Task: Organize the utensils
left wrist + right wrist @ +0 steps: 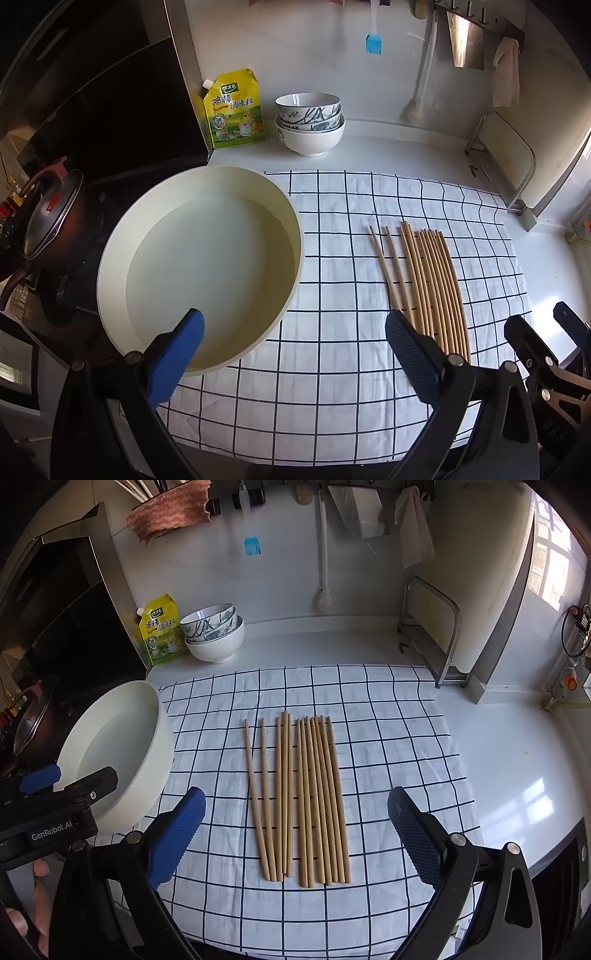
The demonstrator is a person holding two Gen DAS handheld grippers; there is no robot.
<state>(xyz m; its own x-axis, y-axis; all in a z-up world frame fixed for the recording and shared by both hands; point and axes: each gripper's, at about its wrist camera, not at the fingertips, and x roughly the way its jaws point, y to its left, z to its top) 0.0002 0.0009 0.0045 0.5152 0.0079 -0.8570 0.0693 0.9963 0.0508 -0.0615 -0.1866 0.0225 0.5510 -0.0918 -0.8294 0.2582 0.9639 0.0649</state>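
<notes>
Your left gripper (293,354) hangs with its jaws spread wide and nothing between them, the left blue pad (173,360) over the near rim of the basin (110,258) and the right pad over the near ends of the chopsticks (424,280). Your right gripper (295,834) is spread just as wide and holds nothing, its pads either side of the chopsticks' (299,797) near ends, above the cloth. The chopsticks lie flat on the checked cloth (388,746), side by side in a loose row that runs from near to far; the ones on the left fan apart a little, while those on the right are packed close and touching. The basin sits to the left of them, partly on the cloth's left edge, well apart from the sticks; it seems to hold clear water, though the glare makes that hard to judge. In the right wrist view your left gripper (40,779) shows at the left edge, over the basin's near side. At the far side of the counter, a stack of bowls (309,123) stands beside a yellow pouch (234,110), just past the cloth. A blue brush (373,42) hangs on the wall above them. A dark pot with a lid (51,218) sits on the stove at the far left, and a metal rack (432,627) stands at the far right.
</notes>
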